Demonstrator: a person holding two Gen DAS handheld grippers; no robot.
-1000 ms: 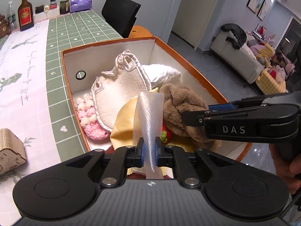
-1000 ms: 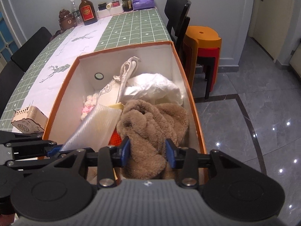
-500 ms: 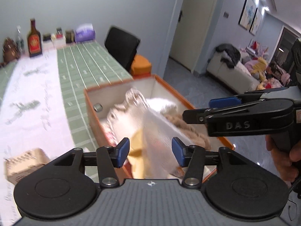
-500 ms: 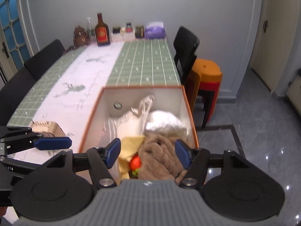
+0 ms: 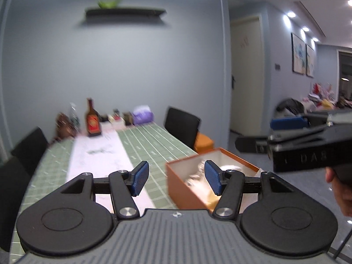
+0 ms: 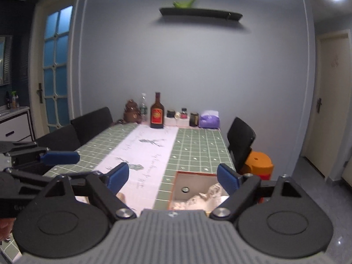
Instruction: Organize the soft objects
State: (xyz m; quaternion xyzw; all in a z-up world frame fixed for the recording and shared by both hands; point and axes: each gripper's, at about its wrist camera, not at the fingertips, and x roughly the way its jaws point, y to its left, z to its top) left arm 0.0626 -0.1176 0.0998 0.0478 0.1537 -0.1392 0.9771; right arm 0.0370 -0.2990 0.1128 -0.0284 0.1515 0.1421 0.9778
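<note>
An orange box (image 5: 187,184) with white inner walls stands on the table's near right corner, and pale soft items (image 5: 195,179) lie inside it. My left gripper (image 5: 176,180) hangs above and in front of the box, its jaws opening with nothing between them. In the right wrist view the same box (image 6: 193,183) shows its white far wall and cream cloth (image 6: 211,194), mostly hidden behind the gripper body. My right gripper (image 6: 173,177) is raised too, jaws opening and empty. Each gripper appears at the edge of the other's view.
A long table (image 6: 193,145) with a green checked cloth and white runner reaches to the far wall, where a brown bottle (image 6: 157,113), jars and a purple tissue pack (image 6: 209,118) stand. Black chairs (image 6: 241,142) flank it, an orange stool (image 6: 258,161) on the right. A hand (image 5: 342,195) holds the right gripper.
Both grippers let go of the soft items, opened wide and rose back from the box, tilting up toward the far wall. The clear bag and the brown plush stayed in the box.
</note>
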